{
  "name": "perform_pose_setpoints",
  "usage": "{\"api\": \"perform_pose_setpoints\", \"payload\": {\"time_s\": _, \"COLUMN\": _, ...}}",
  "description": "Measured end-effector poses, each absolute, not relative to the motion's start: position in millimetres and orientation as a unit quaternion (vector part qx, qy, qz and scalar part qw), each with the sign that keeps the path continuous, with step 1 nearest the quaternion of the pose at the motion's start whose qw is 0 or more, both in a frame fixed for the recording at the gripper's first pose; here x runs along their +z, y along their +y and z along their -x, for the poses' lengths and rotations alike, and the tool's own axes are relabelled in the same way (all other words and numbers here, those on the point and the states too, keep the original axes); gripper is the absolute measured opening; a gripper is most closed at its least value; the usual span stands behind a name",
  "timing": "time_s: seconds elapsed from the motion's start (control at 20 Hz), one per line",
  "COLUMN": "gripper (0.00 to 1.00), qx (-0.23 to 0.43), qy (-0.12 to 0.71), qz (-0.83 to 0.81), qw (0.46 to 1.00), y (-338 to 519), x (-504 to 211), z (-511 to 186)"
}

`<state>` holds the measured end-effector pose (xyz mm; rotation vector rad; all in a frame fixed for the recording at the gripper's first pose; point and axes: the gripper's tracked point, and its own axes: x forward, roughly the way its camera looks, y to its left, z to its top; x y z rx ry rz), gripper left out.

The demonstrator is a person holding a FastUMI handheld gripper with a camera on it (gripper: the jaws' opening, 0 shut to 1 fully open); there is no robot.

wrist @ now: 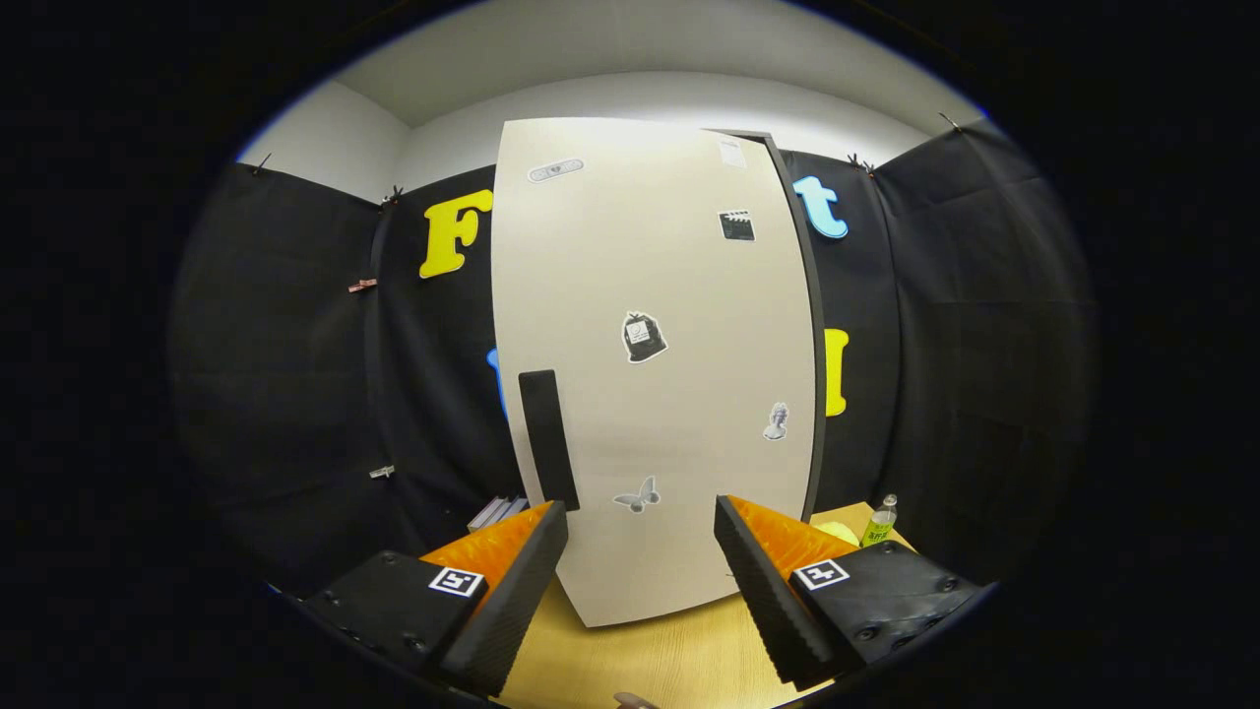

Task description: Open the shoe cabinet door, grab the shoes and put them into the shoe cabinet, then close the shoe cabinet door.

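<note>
Cream-white and smooth, the shoe cabinet door [655, 364] stands tall in the centre of your frame, running from near the top down to the wooden table [640, 660] at the bottom. It looks closed, flat to the camera, with a thin dark edge along its right side. You can see a narrow black handle [548, 438] set upright near its lower left edge. Several small stickers dot the panel: a pale oblong one [555, 169] at the upper left, a black clapperboard [736, 225] at the upper right, a dark bag-shaped one [643, 337] near the middle, a small grey bust [777, 421] at the right, and a grey butterfly [638, 495] low down, just above your fingers.

Your gripper [640, 522] is open, its two fingers spread wide and holding nothing; they sit low in the frame, one on each side of the door's bottom part. The left fingertip lies just below the handle, and you cannot tell whether it touches it.

At the lower right, beside the door, a small clear bottle [881, 522] with a green label stands on the table, next to a yellowish round thing [837, 533]. At the lower left, some pale flat strips [497, 512] peek out behind the left finger.
</note>
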<state>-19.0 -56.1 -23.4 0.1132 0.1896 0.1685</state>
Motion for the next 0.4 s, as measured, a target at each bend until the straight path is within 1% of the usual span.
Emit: {"api": "perform_pose_setpoints", "payload": {"time_s": 0.4, "gripper": 0.98, "qx": 0.080, "qy": 0.087, "qz": -0.051, "qw": 0.992, "y": -56.2, "x": -20.3, "z": 18.3}}
